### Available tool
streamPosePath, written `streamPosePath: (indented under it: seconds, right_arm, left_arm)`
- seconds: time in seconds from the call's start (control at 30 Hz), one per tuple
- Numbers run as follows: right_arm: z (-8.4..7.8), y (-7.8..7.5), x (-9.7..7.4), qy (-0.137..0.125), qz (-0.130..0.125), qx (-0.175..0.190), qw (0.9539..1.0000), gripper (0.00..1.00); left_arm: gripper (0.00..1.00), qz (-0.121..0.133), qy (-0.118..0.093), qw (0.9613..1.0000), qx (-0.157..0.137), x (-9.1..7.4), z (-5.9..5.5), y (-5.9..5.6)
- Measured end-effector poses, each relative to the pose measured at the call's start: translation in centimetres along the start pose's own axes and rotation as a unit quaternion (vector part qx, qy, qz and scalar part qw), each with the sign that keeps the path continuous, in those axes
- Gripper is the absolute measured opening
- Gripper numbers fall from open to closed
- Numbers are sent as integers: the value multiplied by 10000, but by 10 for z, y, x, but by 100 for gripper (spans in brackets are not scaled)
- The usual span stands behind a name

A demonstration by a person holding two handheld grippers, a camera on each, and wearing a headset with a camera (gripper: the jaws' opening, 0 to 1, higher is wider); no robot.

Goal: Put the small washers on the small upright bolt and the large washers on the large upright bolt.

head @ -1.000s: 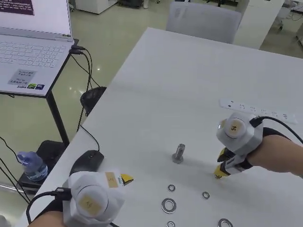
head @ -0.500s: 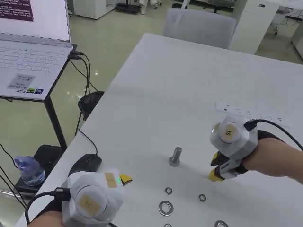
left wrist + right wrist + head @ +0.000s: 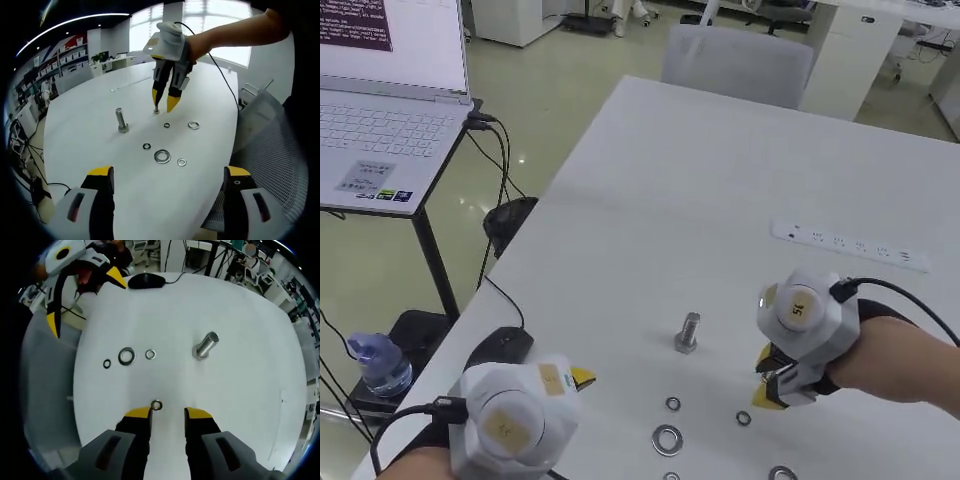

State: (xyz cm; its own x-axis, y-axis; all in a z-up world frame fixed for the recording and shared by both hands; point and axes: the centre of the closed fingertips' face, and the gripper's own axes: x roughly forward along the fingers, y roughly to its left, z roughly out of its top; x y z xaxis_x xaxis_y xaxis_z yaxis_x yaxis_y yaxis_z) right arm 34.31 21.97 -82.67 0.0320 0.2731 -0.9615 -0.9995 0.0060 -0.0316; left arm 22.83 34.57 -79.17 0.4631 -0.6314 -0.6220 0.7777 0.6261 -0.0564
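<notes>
The small washer nearest the right gripper is likely a thin, stiff steel ring: light, slick and lying flat on the smooth desk. It offers little edge, so it could skid or flip under a careless pinch. The safest hold looks to be across its outer rim, with the tips low against the desk on opposite sides.

The right gripper's fingers stand a little apart with nothing between them. The washer lies on the desk just ahead of one tip, not between the two. The left gripper hangs low and near the person, fingers spread wide and empty. Other washers, among them a large washer, lie between the two grippers, near the upright bolt.

Against the picture a second ago, the right gripper has dropped closer to that small washer. The washers and bolt keep their places, and the head view has shifted.
</notes>
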Motion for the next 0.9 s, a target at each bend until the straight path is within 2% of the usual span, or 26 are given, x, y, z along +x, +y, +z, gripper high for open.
streamPosePath:
  seconds: [0.3,0.5,0.9]
  right_arm:
    - [-2,12,6,-38,56,0,10000,29]
    - [-7,14,15,-117,49,43,9999,30]
    - [-18,17,34,-37,68,-89,9999,28]
  left_arm:
    - [92,-18,22,10000,-71,0,-1,-4]
    - [92,10,-14,10000,-62,0,1,-4]
    - [91,25,-19,10000,-56,-1,0,-4]
